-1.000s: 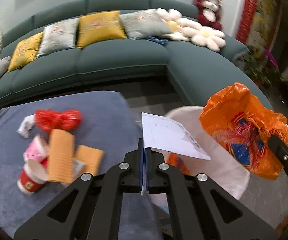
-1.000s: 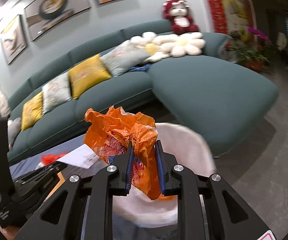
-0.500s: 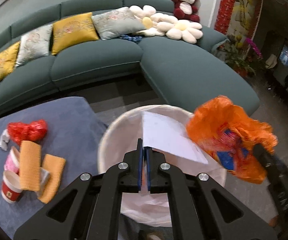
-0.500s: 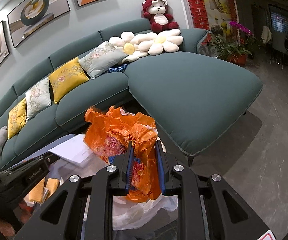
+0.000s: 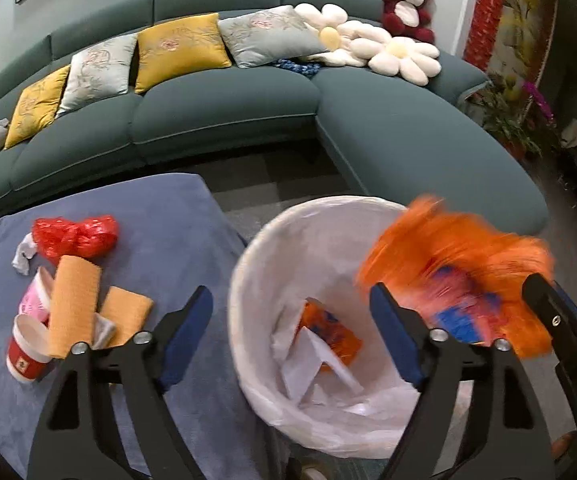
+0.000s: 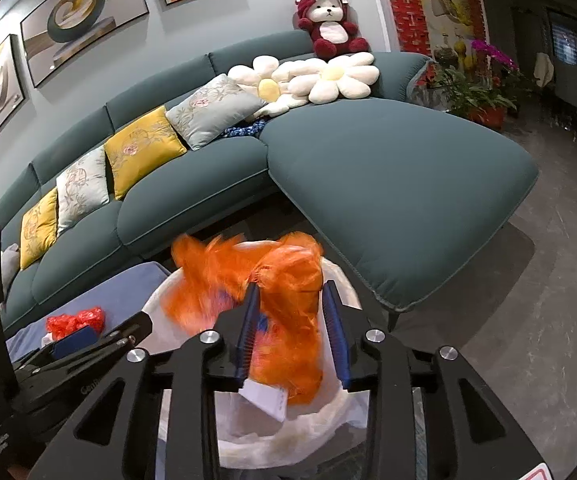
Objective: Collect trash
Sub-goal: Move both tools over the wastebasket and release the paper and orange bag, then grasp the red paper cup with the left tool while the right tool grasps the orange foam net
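Note:
The white-lined bin [image 5: 248, 264] stands beside the blue table. My left gripper [image 5: 290, 292] hangs over it, jaws opening wide with nothing between them. The white paper [image 5: 312, 356] lies inside the bin on an orange wrapper [image 5: 328, 328]. My right gripper [image 6: 291, 285] is above the bin's far side; its jaws are opening with the blurred orange plastic bag [image 6: 288, 320] loose between them. That bag [image 5: 448, 248] also shows at the right of the left wrist view. Left on the table are a red bag [image 5: 76, 234], paper cups [image 5: 24, 356] and orange cloths [image 5: 74, 304].
The blue-covered table [image 5: 168, 216] lies left of the bin. A green corner sofa [image 5: 408, 140] with cushions curves behind both. Bare grey floor [image 6: 508, 300] spreads to the right, with potted plants [image 6: 472, 96] at the far right.
The left gripper moved from the table to over the bin, opened and dropped the paper in. The right gripper carried the orange bag over the bin and its jaws spread apart.

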Demonstrator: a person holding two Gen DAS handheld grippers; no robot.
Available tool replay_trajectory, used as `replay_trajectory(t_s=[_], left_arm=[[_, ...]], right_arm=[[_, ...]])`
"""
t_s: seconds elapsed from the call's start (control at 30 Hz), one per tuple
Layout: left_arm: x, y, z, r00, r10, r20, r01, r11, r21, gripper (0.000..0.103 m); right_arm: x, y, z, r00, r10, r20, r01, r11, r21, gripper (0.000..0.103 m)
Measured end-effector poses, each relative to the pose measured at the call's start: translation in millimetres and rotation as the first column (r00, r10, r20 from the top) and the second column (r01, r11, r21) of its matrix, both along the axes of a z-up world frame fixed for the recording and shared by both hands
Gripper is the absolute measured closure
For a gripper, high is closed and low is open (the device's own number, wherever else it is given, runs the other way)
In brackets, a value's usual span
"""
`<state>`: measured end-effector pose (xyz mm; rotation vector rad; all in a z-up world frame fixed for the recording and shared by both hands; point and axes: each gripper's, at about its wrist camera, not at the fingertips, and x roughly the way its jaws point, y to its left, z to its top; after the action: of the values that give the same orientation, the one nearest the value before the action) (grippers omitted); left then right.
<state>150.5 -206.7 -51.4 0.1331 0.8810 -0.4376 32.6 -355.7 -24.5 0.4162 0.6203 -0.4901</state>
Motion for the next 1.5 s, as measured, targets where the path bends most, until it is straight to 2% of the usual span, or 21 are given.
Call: replay_trajectory(t_s=[0.13,0.4,0.7,0.93,1.2,1.5], left_arm=[[4.3,11.5,2.8,1.0,0.022,-0.011,-0.022,1.0,-0.009,0.025],[3.8,36.8,10.7,0.999,0.054,0.0,-0.054,0.999,-0.003,0.021],[5.1,98.1,12.7,0.991,0.135,0.008,-0.135,0.991,0.003,0.017],[9.5,163.7,5.3,0.976,0.217,-0.013,-0.217,0.976,0.006,0.016],[16.0,233.0,-7.8,0.964,0.265,-0.012,-0.264,0.963,0.046,0.015],[24.1,290.8,-33.6,0.971,0.239,-0.011,-0.237,0.967,0.093,0.011]], right_arm=[[5.3,9.0,5.2,1.0,0.018,0.009,-0.018,1.0,-0.01,0.064],[7.5,34.4,15.1,0.998,0.064,0.019,-0.064,0.998,-0.026,0.059],[21.3,89.8,21.9,0.985,0.173,0.013,-0.172,0.985,-0.034,0.056],[36.7,147.6,17.0,0.96,0.28,-0.008,-0.28,0.96,-0.019,0.056],[58.3,208.5,3.7,0.926,0.374,-0.047,-0.374,0.927,0.006,0.053],[88.6,261.8,-22.8,0.889,0.444,-0.111,-0.443,0.896,0.035,0.05]])
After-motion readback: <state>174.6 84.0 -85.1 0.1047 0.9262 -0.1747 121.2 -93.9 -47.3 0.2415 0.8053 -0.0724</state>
